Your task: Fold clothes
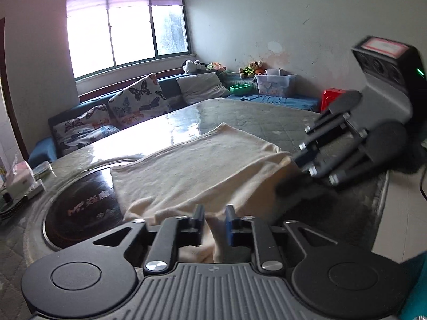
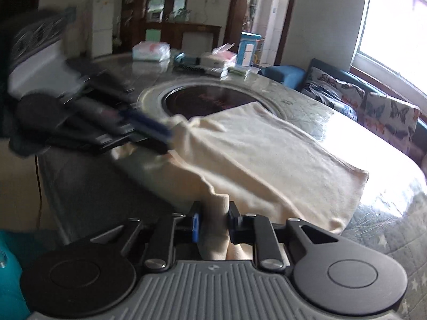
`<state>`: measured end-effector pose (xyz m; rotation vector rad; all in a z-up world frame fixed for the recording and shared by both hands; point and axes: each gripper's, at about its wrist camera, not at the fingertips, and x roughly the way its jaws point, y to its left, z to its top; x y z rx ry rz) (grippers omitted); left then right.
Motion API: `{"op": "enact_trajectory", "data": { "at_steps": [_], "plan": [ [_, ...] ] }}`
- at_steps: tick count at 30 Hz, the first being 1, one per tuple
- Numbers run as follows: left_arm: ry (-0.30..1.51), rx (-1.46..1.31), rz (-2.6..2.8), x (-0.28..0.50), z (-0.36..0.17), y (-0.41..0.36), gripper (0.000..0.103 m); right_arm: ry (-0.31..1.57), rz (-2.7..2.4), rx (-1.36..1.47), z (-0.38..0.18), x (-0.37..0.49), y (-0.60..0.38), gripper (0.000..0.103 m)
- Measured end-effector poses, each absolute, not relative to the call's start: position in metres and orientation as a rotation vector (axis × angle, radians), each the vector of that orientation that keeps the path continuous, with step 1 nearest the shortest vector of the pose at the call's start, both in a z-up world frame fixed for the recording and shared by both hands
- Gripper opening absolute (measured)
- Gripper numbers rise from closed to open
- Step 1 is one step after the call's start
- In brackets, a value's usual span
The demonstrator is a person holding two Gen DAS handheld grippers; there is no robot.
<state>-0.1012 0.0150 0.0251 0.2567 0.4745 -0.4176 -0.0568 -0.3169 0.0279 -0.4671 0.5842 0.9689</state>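
The cream, soft cotton garment (image 1: 202, 165) lies flat on the glossy grey desk (image 1: 248, 114), its far corner over the round black glass hob (image 1: 80, 213), whose pale writing is unreadable. The left gripper (image 1: 214, 222) and right gripper (image 2: 213, 220) each pinch its near edge between narrow fingers.
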Motion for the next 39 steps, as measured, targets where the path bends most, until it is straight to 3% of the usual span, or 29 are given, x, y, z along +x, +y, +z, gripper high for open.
{"op": "enact_trajectory", "data": {
  "at_steps": [1,6,7,8,10,12,14,17,19,21,23,26,39],
  "plan": [
    [0.467,0.275,-0.413,-0.108,0.024,0.017,0.048,0.582,0.963,-0.450,0.031,-0.053,-0.318,0.015],
    [0.471,0.435,-0.394,-0.120,0.007,0.011,0.049,0.601,0.945,-0.388,0.035,-0.042,-0.322,0.010],
    [0.474,0.462,-0.387,-0.119,0.003,0.009,0.044,0.607,0.945,-0.380,0.035,-0.042,-0.322,0.010],
    [0.477,0.482,-0.382,-0.118,-0.001,0.008,0.032,0.613,0.942,-0.379,0.034,-0.042,-0.322,0.010],
    [0.481,0.478,-0.381,-0.115,-0.003,0.009,0.025,0.616,0.943,-0.391,0.032,-0.046,-0.322,0.010],
    [0.484,0.475,-0.381,-0.112,-0.005,0.010,0.018,0.620,0.947,-0.400,0.030,-0.051,-0.322,0.013],
    [0.476,0.473,-0.382,-0.112,-0.005,0.010,0.011,0.623,0.954,-0.395,0.028,-0.056,-0.324,0.022],
    [0.467,0.477,-0.377,-0.112,-0.004,0.008,0.011,0.632,0.960,-0.386,0.025,-0.062,-0.327,0.042],
    [0.466,0.482,-0.377,-0.115,-0.005,0.007,0.011,0.643,0.973,-0.399,0.021,-0.067,-0.328,0.043],
    [0.465,0.505,-0.384,-0.118,-0.007,0.005,0.014,0.641,0.972,-0.417,0.018,-0.071,-0.328,0.039],
    [0.463,0.532,-0.390,-0.121,-0.010,0.003,0.013,0.636,0.963,-0.419,0.016,-0.073,-0.327,0.018],
    [0.465,0.541,-0.389,-0.124,-0.012,0.002,0.005,0.625,0.949,-0.407,0.016,-0.074,-0.326,0.011],
    [0.419,0.362,-0.473,-0.186,0.047,0.004,0.004,0.534,1.018,-0.440,0.064,-0.129,-0.358,0.009]
  ]
}}
